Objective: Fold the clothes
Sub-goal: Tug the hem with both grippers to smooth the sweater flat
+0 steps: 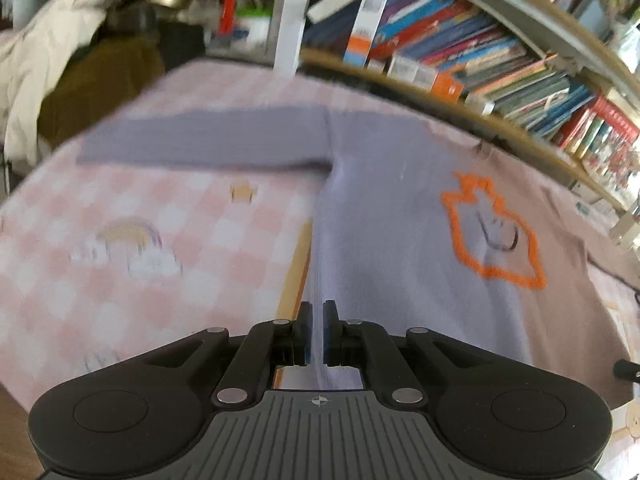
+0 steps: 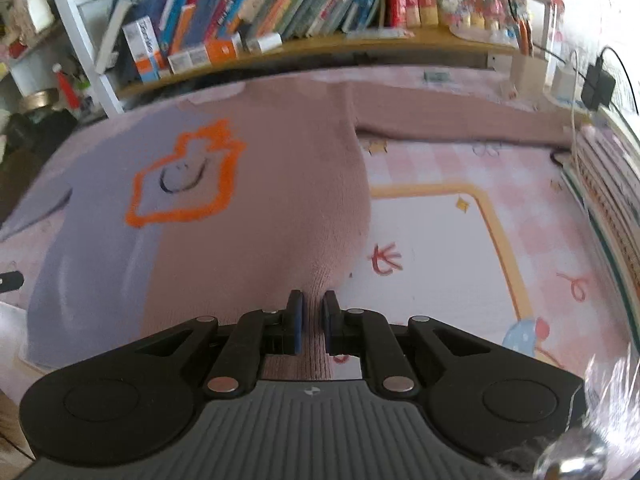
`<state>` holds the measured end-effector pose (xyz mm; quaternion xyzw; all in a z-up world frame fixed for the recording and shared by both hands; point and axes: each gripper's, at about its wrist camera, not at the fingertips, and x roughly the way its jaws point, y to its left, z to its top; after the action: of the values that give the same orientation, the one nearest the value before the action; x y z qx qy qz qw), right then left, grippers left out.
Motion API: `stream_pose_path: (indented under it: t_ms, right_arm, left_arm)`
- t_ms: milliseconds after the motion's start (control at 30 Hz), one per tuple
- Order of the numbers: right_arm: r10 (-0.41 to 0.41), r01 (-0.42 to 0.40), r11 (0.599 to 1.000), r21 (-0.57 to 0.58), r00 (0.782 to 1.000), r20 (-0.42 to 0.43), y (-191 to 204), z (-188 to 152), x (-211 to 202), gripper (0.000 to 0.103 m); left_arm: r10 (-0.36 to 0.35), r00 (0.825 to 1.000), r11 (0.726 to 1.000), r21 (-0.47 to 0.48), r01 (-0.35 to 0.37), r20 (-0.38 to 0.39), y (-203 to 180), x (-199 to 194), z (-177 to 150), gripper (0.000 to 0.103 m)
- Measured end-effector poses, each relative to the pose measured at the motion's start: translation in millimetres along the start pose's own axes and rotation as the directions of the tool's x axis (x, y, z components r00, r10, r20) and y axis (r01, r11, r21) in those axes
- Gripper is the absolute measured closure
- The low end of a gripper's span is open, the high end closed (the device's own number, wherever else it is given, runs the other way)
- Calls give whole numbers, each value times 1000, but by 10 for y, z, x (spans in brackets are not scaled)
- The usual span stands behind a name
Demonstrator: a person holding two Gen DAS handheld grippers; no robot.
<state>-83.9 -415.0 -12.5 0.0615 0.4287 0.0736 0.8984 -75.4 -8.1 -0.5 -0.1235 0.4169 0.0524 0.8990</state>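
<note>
A two-tone sweater (image 1: pixel 392 208) lies spread on the pink checked table cover (image 1: pixel 152 216), lilac on one half and brown on the other, with an orange outlined figure (image 1: pixel 496 228) on its chest. Its lilac sleeve (image 1: pixel 204 140) stretches out to the left. My left gripper (image 1: pixel 318 308) is shut on the lilac hem edge, cloth pinched between the pads. In the right wrist view the brown half (image 2: pixel 288 184) and brown sleeve (image 2: pixel 452 116) show. My right gripper (image 2: pixel 313 300) is shut on the brown hem corner, which is pulled up into a ridge.
A curved shelf of books (image 2: pixel 280 8) runs along the table's far edge. A white post (image 1: pixel 290 20) stands behind the sweater. A cream garment (image 1: pixel 44 52) hangs at far left. A black charger with cables (image 2: pixel 598 84) and stacked books (image 2: pixel 612 200) sit at the right.
</note>
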Motion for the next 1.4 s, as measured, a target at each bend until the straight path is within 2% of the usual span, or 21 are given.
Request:
stream_pose_path:
  t_ms: [100, 233, 300, 533, 633, 700, 1233, 1400]
  right_arm:
    - [-5, 5, 1000, -1, 1000, -23, -37, -39, 47, 94]
    - [4, -3, 1000, 16, 999, -43, -80, -90, 49, 92]
    - [-12, 13, 1000, 14, 999, -45, -82, -94, 59, 86]
    - [-32, 33, 999, 32, 999, -12, -217, -39, 31, 84]
    - [-27, 28, 999, 45, 1000, -5, -270, -20, 25, 82]
    - [-19, 20, 999, 51, 1000, -12, -283, -30, 43, 78]
    - [21, -18, 999, 29, 996, -84, -206, -137, 172, 77]
    - [28, -26, 999, 22, 996, -89, -189, -130, 195, 90]
  left_arm:
    - [26, 1000, 999, -18, -27, -14, 67, 33, 6, 100]
    - [22, 999, 999, -28, -23, -38, 83, 10, -96, 99]
    - [24, 999, 999, -30, -25, -39, 66, -4, -145, 96]
    - [24, 999, 998, -51, -26, -48, 10, -48, -200, 91]
    - [25, 999, 998, -53, -27, -48, -27, -63, -225, 81]
    - [30, 998, 998, -49, -33, -53, -52, -59, -249, 81]
    - [43, 995, 999, -29, -45, -88, -117, 50, -330, 81]
    - [34, 996, 999, -19, -36, -83, -130, 78, -320, 83]
